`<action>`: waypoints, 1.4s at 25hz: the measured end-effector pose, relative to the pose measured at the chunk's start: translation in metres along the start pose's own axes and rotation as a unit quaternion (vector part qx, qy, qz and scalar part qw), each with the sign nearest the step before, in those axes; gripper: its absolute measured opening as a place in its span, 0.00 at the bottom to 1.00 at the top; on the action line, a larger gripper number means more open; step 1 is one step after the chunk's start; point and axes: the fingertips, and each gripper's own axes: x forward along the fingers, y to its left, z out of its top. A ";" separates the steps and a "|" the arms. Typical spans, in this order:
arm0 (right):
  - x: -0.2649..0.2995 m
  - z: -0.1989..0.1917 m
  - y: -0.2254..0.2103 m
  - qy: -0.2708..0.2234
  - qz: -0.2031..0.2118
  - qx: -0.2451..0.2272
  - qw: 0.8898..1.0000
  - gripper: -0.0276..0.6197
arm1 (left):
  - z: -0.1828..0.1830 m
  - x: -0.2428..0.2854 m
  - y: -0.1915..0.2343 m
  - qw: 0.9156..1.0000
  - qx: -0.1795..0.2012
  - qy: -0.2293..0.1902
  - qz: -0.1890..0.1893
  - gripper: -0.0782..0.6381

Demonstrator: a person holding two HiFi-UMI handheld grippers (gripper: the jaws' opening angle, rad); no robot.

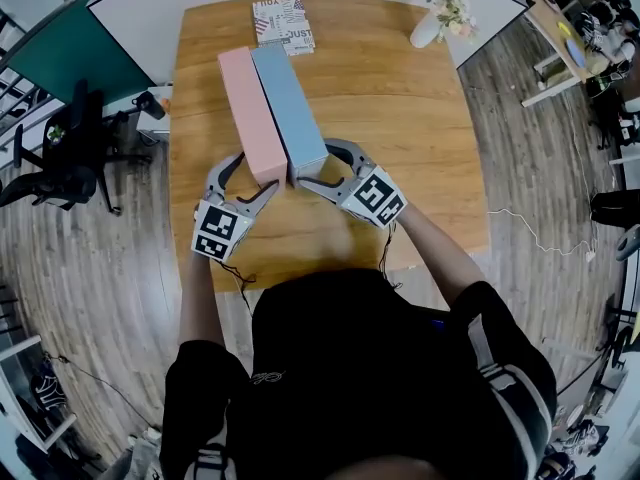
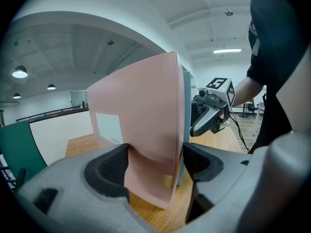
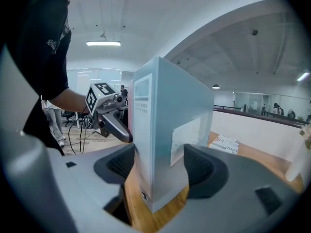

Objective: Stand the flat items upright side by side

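Note:
Two tall flat boxes stand upright side by side on the wooden table (image 1: pixel 400 148), long faces touching: a pink box (image 1: pixel 250 108) on the left and a light blue box (image 1: pixel 290 103) on the right. My left gripper (image 1: pixel 258 173) straddles the near end of the pink box (image 2: pixel 141 120), and its pads appear to rest on both faces. My right gripper (image 1: pixel 312 165) straddles the near end of the blue box (image 3: pixel 165 110) with both pads against its sides. Each gripper shows in the other's view: the right gripper (image 2: pixel 211 113) and the left gripper (image 3: pixel 109 113).
A printed black-and-white book (image 1: pixel 283 23) lies flat at the table's far edge. A white vase with flowers (image 1: pixel 440 18) stands at the far right corner. An office chair (image 1: pixel 70 148) sits on the floor to the left of the table.

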 end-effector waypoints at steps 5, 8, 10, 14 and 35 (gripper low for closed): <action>0.009 0.004 -0.007 -0.001 0.001 0.003 1.000 0.53 | 0.001 0.001 0.003 1.000 -0.002 0.001 -0.001 0.62; 0.014 0.003 -0.013 -0.003 -0.003 0.001 1.000 0.53 | 0.000 0.002 0.005 1.000 -0.001 0.002 0.002 0.62; 0.016 0.001 -0.015 -0.003 -0.005 0.004 1.000 0.53 | -0.001 0.004 0.004 1.000 -0.003 0.003 0.005 0.62; 0.018 0.002 -0.017 -0.005 -0.007 0.007 1.000 0.53 | -0.001 0.004 0.006 1.000 -0.008 0.004 0.012 0.62; -0.017 -0.028 -0.001 -0.005 -0.022 0.071 0.997 0.51 | -0.019 -0.008 -0.028 0.987 -0.109 -0.001 0.121 0.63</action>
